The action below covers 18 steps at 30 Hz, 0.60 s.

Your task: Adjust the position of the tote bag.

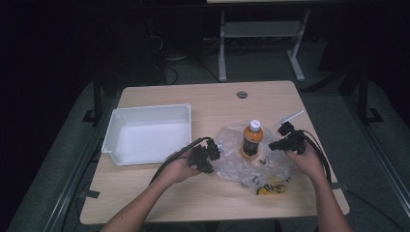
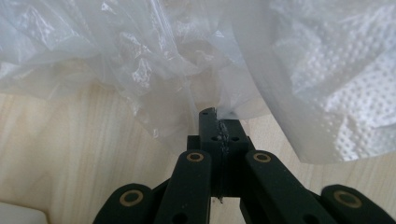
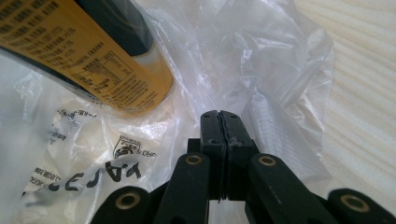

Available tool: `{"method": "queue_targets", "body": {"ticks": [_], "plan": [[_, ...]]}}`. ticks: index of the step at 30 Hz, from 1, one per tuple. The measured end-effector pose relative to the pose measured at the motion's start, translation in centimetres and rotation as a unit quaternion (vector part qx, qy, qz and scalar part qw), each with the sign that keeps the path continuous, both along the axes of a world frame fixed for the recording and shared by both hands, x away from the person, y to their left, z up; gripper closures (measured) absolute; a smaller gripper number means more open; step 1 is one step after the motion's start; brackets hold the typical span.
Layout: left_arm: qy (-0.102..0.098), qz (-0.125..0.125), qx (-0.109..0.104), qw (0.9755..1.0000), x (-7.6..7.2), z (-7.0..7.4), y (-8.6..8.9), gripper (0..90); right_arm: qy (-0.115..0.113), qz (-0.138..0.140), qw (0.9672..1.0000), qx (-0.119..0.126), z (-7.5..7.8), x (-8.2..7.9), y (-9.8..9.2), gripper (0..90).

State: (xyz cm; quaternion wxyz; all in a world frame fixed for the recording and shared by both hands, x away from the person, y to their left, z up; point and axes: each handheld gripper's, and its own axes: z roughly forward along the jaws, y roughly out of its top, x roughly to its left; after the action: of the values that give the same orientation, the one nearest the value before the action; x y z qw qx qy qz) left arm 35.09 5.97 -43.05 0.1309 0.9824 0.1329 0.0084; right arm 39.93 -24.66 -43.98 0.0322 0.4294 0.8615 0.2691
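From above, the left tool (image 1: 209, 153) is sitting at the left edge of the clear plastic bag (image 1: 251, 166) on the bench (image 1: 159, 193), and the right tool (image 1: 283, 140) is working its right side; an orange bottle (image 1: 252, 139) is standing upright on the bag, beside a white tray (image 1: 147, 133). In the left gripper view, the left tool (image 2: 215, 116) is clamping a fold of the bag (image 2: 154, 65). In the right gripper view, the right tool (image 3: 219, 119) is pinching the bag (image 3: 261, 70), jaws together, the bottle (image 3: 93, 56) looming just beside.
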Motion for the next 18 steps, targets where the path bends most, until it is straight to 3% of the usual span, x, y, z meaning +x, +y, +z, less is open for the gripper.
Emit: {"method": "queue_targets", "body": {"ticks": [6, 9, 13, 18], "plan": [[-0.004, 0.010, 0.001, 0.9999, 0.1, -0.2, 0.4, 90.0, 0.005, -0.005, 1.0000, 0.006, -0.3, 0.1, -0.2, 88.8], [0.004, 0.016, -0.010, 0.9998, 0.2, -0.2, 0.6, 90.0, 0.007, -0.003, 1.0000, 0.005, -0.5, 0.1, -0.1, 88.7], [0.021, 0.018, -0.045, 0.9986, 0.2, 0.4, 0.8, 90.0, -0.001, -0.005, 1.0000, 0.004, -0.1, -0.1, -0.1, 88.8], [0.029, 0.021, -0.076, 0.9965, -0.1, 1.6, 1.3, 76.0, -0.010, -0.006, 0.9999, 0.012, 0.4, -0.3, -0.4, 88.7]]}}
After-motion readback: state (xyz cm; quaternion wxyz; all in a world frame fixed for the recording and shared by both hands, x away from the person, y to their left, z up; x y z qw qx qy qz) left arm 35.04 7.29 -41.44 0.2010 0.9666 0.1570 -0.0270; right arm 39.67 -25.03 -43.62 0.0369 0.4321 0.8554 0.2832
